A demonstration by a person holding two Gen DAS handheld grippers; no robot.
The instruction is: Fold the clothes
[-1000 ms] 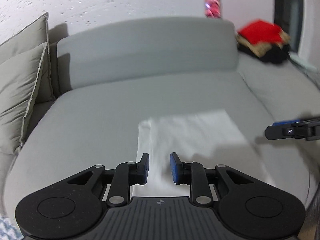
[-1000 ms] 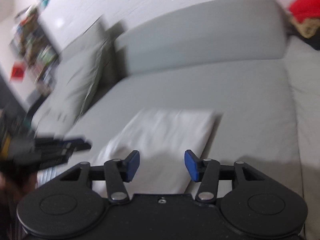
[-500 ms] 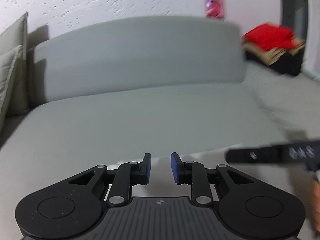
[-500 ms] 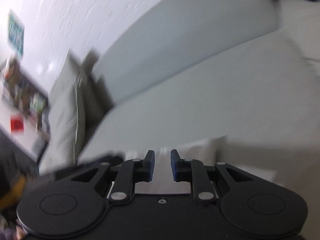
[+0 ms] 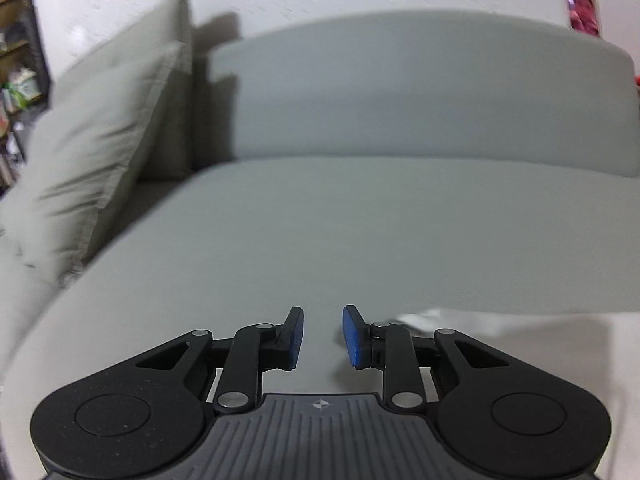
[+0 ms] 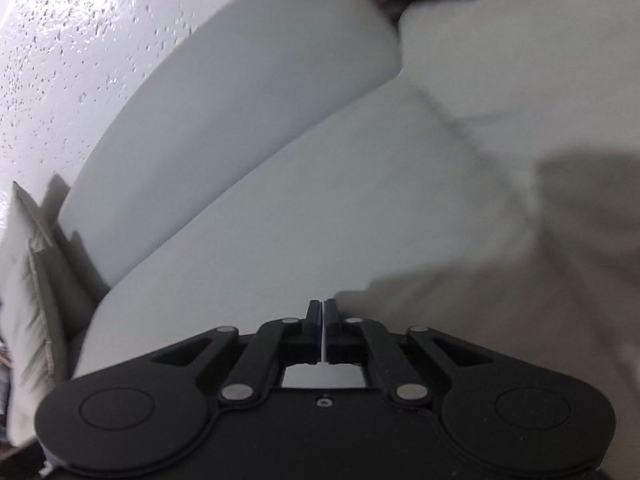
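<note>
Your left hand-held gripper was released, blue pads apart, nothing between them, hovering over the grey sofa. The white cloth lay on the seat at about 4 o'clock from that gripper, its edge just beside the right finger. Pillows leaned at 10 o'clock. Your right hand-held gripper was clenched tight; a thin pale sliver showed between the pads, but I couldn't tell if that was cloth.
</note>
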